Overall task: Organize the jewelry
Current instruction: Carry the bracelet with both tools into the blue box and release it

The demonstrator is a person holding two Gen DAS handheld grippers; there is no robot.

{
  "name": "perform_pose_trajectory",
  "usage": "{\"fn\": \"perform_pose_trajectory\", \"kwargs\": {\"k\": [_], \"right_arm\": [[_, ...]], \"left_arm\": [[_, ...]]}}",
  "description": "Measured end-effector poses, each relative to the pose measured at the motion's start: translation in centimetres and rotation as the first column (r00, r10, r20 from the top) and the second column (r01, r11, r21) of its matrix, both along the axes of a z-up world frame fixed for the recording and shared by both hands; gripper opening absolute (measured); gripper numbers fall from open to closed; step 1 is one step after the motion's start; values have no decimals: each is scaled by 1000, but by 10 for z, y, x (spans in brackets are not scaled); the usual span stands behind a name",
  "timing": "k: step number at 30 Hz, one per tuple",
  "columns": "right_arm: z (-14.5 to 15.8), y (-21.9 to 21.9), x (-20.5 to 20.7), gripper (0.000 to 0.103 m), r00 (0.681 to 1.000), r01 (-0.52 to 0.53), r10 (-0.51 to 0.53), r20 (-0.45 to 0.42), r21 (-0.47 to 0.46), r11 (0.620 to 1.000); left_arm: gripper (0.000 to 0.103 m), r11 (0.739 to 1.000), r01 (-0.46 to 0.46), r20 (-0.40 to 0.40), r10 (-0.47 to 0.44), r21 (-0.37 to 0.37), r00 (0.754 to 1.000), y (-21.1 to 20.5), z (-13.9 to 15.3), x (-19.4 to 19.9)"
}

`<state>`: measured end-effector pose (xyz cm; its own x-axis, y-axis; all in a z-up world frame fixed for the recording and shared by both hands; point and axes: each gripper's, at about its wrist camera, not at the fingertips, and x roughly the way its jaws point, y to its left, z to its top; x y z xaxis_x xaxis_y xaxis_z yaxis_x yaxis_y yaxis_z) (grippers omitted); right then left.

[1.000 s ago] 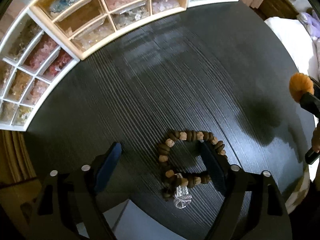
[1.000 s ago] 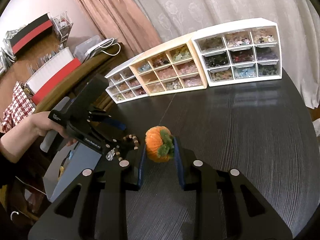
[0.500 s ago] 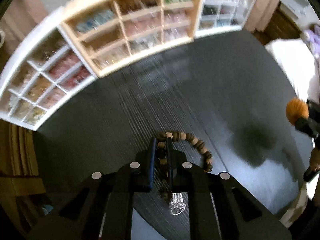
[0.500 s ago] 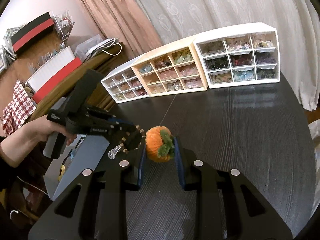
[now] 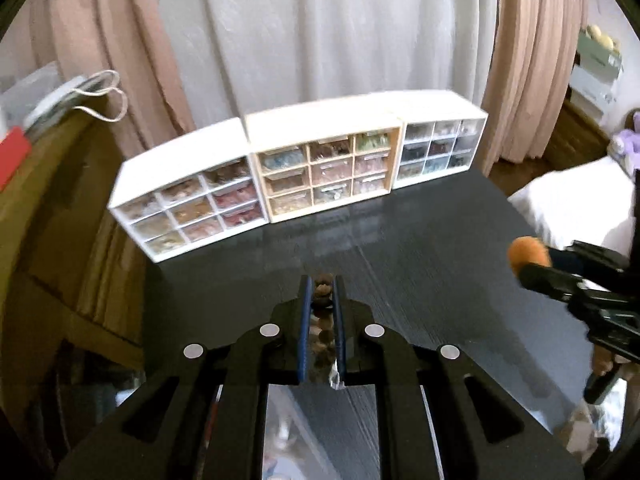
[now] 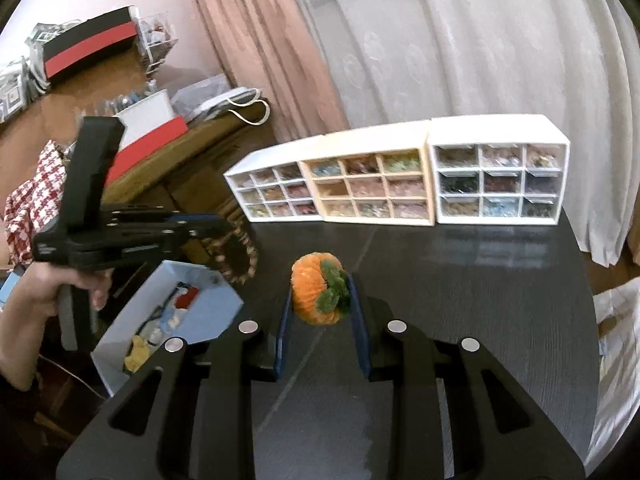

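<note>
Between the pads of my left tongs (image 5: 321,280) sits the brown bead bracelet (image 5: 322,292); the jaws are drawn almost together and pinch the beads on both sides. From the right wrist view, the rest of the bracelet (image 6: 236,254) hangs in a loop below those fingertips, clear of the black table (image 6: 500,300) and above the far end of an open blue box (image 6: 216,300). A clear charm (image 5: 335,376) dangles near the base of the left pads. My hand (image 6: 52,284) grips the handle of the left tongs (image 6: 228,226).

My right tongs (image 6: 322,294) are closed partway on a fuzzy orange pumpkin ornament (image 6: 318,294) with a green top. Both blue pads press its sides, and it is held off the table. From the left wrist view, the ornament (image 5: 528,252) shows at the tip of the right tongs (image 5: 524,262), off to the right of my left tongs and at about the same level.

Ahead of both tongs, at the far edge of the table, three drawer cabinets stand touching in a row: a white one (image 5: 188,204) on the left, a wood-coloured one (image 5: 328,180) in the middle, and a white one (image 5: 438,148) on the right. Their clear drawers hold coloured beads; the contents are too blurred to identify further.

The blue box lies below and to the left of my right tongs, with small mixed items inside.
</note>
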<state>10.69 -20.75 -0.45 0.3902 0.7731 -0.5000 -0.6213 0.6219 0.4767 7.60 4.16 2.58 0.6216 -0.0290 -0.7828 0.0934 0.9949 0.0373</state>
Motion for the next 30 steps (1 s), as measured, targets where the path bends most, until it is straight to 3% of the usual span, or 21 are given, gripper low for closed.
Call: {"fn": "perform_pose_trajectory", "kwargs": {"k": [3,6,10,13,23,30], "right_arm": [[10,17,-7,27,999,-29,29,30,-13,1000],[19,37,-15,27,997,-66,66,43,-6,998],[27,61,-25,27,990,-129,128,56,16,992],[29,84,-34,27,981,-190,189,51,19,982],[19,144,-79,27,931,-365,365,9,12,931],[4,170,-106,27,899,-436,437,-11,-83,896]], "left_arm": [[11,999,-17,27,18,-29,999,12,18,-25],[11,999,-52,52,53,-11,997,27,32,-55],[11,996,-81,22,82,-47,996,46,32,-86],[11,993,-116,-6,116,-32,993,57,23,-105],[11,967,-199,-116,182,-160,977,84,-34,-153],[11,953,-225,-194,186,-203,963,85,-67,-169]]}}
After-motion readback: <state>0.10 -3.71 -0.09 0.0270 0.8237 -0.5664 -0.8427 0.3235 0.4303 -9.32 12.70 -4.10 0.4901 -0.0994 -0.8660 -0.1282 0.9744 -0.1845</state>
